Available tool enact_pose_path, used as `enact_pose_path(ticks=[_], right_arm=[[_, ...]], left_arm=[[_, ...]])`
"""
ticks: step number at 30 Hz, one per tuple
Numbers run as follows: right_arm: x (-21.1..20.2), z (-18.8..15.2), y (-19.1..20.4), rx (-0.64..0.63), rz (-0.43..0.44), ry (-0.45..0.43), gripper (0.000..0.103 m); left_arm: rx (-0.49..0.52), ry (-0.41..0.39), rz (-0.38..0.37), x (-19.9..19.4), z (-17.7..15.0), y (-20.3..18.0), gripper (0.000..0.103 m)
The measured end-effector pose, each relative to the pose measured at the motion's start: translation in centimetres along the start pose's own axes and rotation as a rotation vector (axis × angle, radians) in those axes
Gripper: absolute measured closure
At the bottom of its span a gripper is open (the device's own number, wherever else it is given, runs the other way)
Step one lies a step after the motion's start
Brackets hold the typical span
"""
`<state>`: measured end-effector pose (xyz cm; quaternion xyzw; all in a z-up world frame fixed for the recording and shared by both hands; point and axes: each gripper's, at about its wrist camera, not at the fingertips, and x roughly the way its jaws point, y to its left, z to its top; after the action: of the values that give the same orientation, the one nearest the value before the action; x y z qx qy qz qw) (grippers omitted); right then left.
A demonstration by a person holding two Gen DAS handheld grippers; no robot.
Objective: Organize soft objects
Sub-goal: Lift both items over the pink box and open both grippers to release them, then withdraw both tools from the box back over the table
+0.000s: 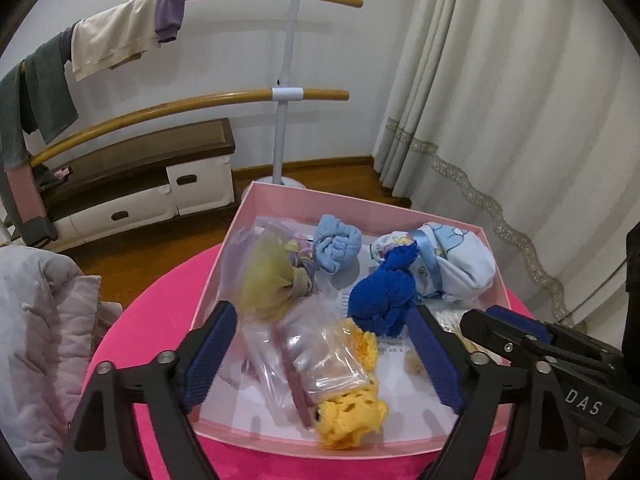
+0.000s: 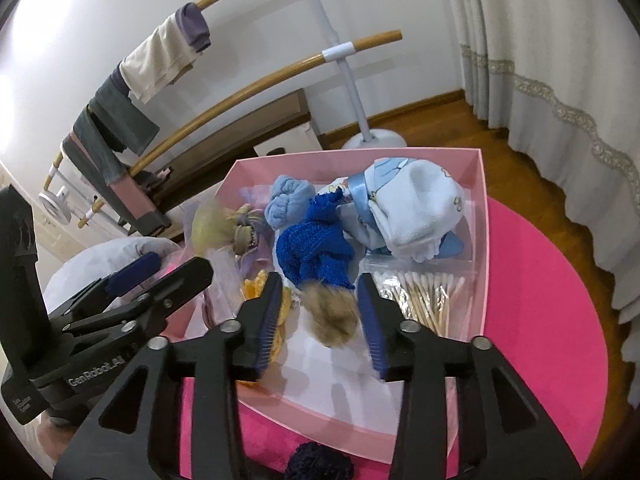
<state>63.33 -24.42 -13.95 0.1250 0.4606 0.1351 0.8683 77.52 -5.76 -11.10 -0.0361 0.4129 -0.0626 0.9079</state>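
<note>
A pink box (image 1: pixel 224 256) (image 2: pixel 482 264) sits on a round pink table (image 1: pixel 160 300). It holds a dark blue knit piece (image 1: pixel 380 296) (image 2: pixel 316 248), a light blue sock roll (image 1: pixel 336 246), a white and blue cloth bundle tied with ribbon (image 2: pixel 416 208), and bagged cotton swabs (image 2: pixel 428 292). My left gripper (image 1: pixel 324 356) is open, its fingers straddling a clear plastic bag (image 1: pixel 316 364) that lies over a yellow crochet piece (image 1: pixel 352 420). My right gripper (image 2: pixel 320 320) is open over the box floor. A blurred tan fluffy ball (image 2: pixel 332 316) sits between its fingers, with a gap on the left side.
A dark navy yarn ball (image 2: pixel 320 462) lies on the table in front of the box. A quilted pale garment (image 1: pixel 40 320) is heaped at the left. Behind stand a two-bar rack (image 1: pixel 288 92) with hanging clothes, a low cabinet (image 1: pixel 160 184) and a curtain (image 1: pixel 520 120).
</note>
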Motion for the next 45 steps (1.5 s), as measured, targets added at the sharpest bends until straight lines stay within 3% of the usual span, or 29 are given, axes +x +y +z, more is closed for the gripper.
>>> enact_pose_path(ticks=[3,5,7,16,38,45], right_arm=[[-0.5,-0.1,-0.3,0.015,-0.011,-0.018,0.04],[-1.2,-0.1,-0.8,0.039,-0.006,-0.042,0.001],[-2.0,-0.3,-1.1,0.058,-0.004,-0.062,0.0],[-5.6,-1.4,-0.6,0.059,-0.033,-0.131,0.0],[-16.1,-8.4,4.6,-0.036,-0.049,-0.281,0.0],[-19.0,-11.8,6.0,-0.085,-0.132,-0.343,0.0]], left_arm=[[-0.016,-0.025,0.001,-1.4,-1.1,0.6,0.009],[-0.025,-0.045,0.008,-2.4,-1.5,1.1,0.005],[-0.018,-0.075,0.025,-3.7,-2.4,1.5,0.0],[0.065,-0.193,0.112,-11.0,-7.2,-0.1,0.0],[0.048,-0.258,0.112,-24.8,-15.3,-0.9,0.0],[0.021,-0.287,0.133,-27.7,-18.4,-1.0,0.0]])
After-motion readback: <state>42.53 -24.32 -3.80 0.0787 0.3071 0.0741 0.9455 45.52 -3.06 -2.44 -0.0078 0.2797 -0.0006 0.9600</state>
